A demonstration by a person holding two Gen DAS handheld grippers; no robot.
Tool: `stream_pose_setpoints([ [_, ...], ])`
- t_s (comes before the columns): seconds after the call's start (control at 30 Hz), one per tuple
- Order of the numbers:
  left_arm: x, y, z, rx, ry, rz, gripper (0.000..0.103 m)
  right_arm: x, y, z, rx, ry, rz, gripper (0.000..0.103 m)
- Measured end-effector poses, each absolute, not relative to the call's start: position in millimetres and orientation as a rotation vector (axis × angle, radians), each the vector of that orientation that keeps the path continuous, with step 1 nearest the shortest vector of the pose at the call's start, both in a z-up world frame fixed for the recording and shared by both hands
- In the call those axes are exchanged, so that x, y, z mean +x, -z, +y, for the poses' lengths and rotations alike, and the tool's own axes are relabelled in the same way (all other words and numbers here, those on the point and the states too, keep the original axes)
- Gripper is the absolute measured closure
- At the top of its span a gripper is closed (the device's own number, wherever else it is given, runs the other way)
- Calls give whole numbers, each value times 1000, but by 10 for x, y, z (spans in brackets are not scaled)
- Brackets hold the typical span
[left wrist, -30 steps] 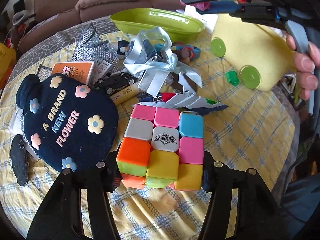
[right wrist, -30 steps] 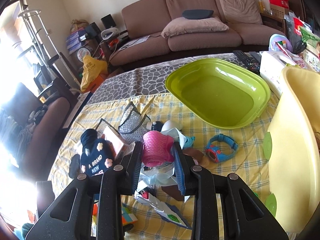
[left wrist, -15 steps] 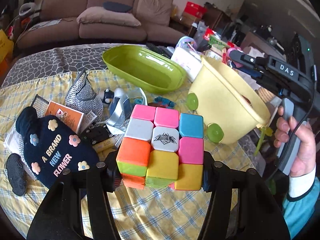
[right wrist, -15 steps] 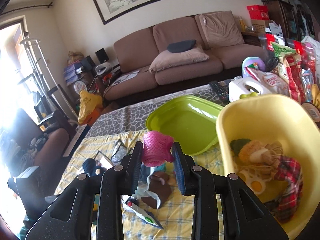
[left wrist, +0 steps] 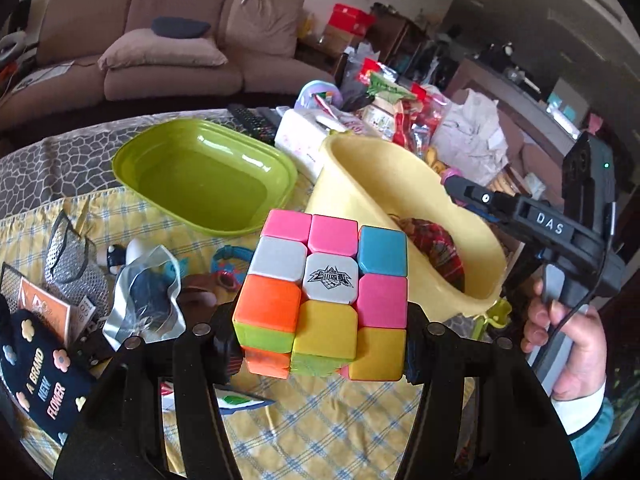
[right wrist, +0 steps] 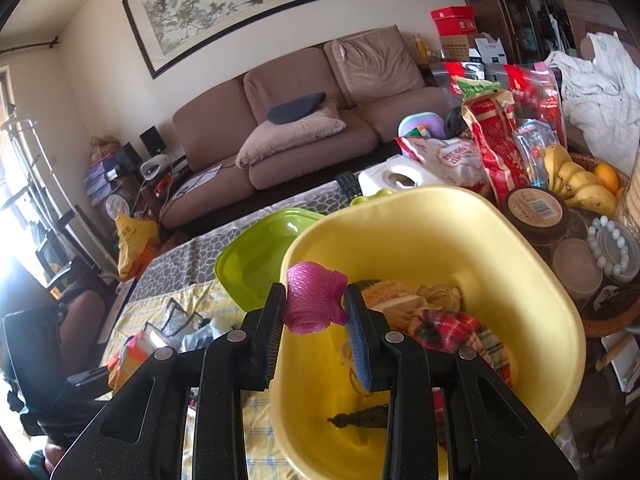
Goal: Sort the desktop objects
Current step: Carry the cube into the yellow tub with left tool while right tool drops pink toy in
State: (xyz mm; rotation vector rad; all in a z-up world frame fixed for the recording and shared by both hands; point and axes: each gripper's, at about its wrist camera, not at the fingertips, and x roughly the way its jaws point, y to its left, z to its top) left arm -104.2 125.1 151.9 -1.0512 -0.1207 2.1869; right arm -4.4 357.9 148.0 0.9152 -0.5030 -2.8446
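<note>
The left tongs (left wrist: 320,340) are clenched on a puzzle cube (left wrist: 322,294) with pink, orange, yellow, blue and grey tiles, held up off the surface (left wrist: 320,420), which is covered by a yellow checked cloth. Just beside the left finger lies a dark pouch (left wrist: 36,372) lettered "A BRAND NEW FLOWER", with an orange card box (left wrist: 42,312), a silver mesh bag (left wrist: 74,276) and a crumpled clear wrapper (left wrist: 146,296) behind it.

The right tongs (right wrist: 316,320) grip a pink mesh roll (right wrist: 314,300), held above the near rim of the yellow tub (right wrist: 532,280). Inside the tub lie a red plaid cloth (right wrist: 452,326) and beige yarn-like bundles (right wrist: 400,296).

Further off, the green tray (left wrist: 200,176) sits to the left of the tub. Beyond it are snack bags (right wrist: 500,140), bananas (right wrist: 576,180) and a brown sofa (right wrist: 304,120).
</note>
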Motion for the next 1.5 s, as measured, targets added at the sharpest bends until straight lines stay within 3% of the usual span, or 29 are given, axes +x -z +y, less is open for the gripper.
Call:
stream_pose_setpoints([
  [0.43, -1227, -1822, 2231, -1014, -2124, -64, 47, 109, -1213, 3889, 1107, 2738, -499, 70],
  [0.47, -1232, -1816, 2272, -1019, -2120, -64, 47, 122, -1198, 3886, 1111, 2739, -482, 66],
  [0.53, -1224, -1781, 2353, -1033, -2115, -48, 47, 145, -1191, 3901, 1115, 2751, -477, 49],
  [0.67, -1172, -1692, 2520, -1055, -2091, 21, 47, 236, -1288, 4085, 1010, 2814, -574, 46],
  [0.8, -1058, -1636, 2731, -1040, -2087, 149, 47, 322, -1371, 4283, 917, 2894, -682, 37],
  [1.1, -856, -1428, 3173, -1050, -2045, 410, 50, 298, -1295, 4486, 936, 2906, -797, 36],
  [1.37, -967, -1551, 2875, -1058, -2099, 257, 50, 251, -1234, 4401, 987, 2901, -739, 36],
  [1.5, -1043, -1683, 2618, -1040, -2137, 180, 41, 237, -1239, 4359, 992, 2905, -716, 35],
])
